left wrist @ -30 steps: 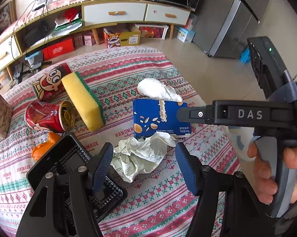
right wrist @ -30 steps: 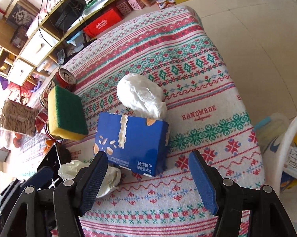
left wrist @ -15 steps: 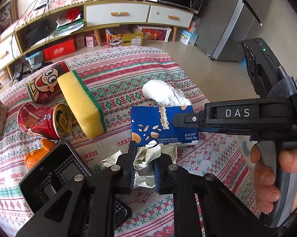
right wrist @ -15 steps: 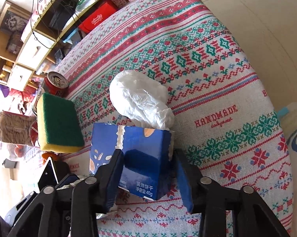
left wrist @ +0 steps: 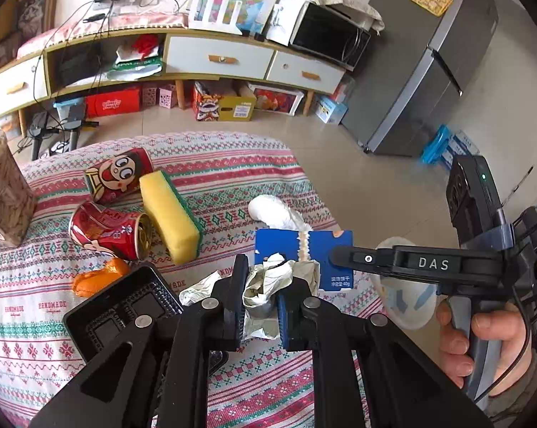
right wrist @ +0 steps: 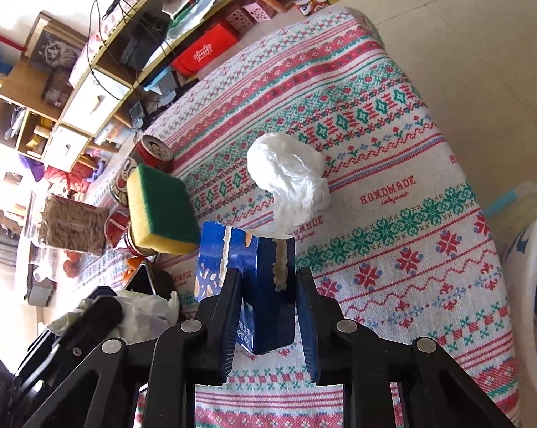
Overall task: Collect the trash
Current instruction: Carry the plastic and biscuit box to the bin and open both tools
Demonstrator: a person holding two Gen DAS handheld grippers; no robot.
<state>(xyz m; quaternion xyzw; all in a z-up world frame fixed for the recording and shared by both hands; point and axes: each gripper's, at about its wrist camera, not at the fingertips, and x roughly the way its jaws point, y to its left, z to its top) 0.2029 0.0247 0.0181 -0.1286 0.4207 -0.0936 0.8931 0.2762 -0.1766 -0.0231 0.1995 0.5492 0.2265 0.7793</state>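
Left gripper [left wrist: 260, 306] clamped on crumpled silver-white foil wrapper [left wrist: 268, 287], above patterned red-green tablecloth [left wrist: 233, 174]. Right gripper [right wrist: 268, 315] jaws closing, pads pressing torn blue cardboard biscuit box [right wrist: 259, 281]. Around: two red drink cans [left wrist: 108, 230], one yellow-green sponge [left wrist: 170, 215], one crumpled white plastic bag [right wrist: 291, 178], one black plastic tray [left wrist: 120, 315], one orange peel [left wrist: 97, 280]. Sponge just beside box.

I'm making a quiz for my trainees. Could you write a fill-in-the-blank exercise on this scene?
1. The left gripper pinches crumpled ____.
2. The right gripper, its jaws closing, squeezes a box coloured ____.
3. The sponge has a yellow body and a ____ scouring face.

Missing words: paper; blue; green
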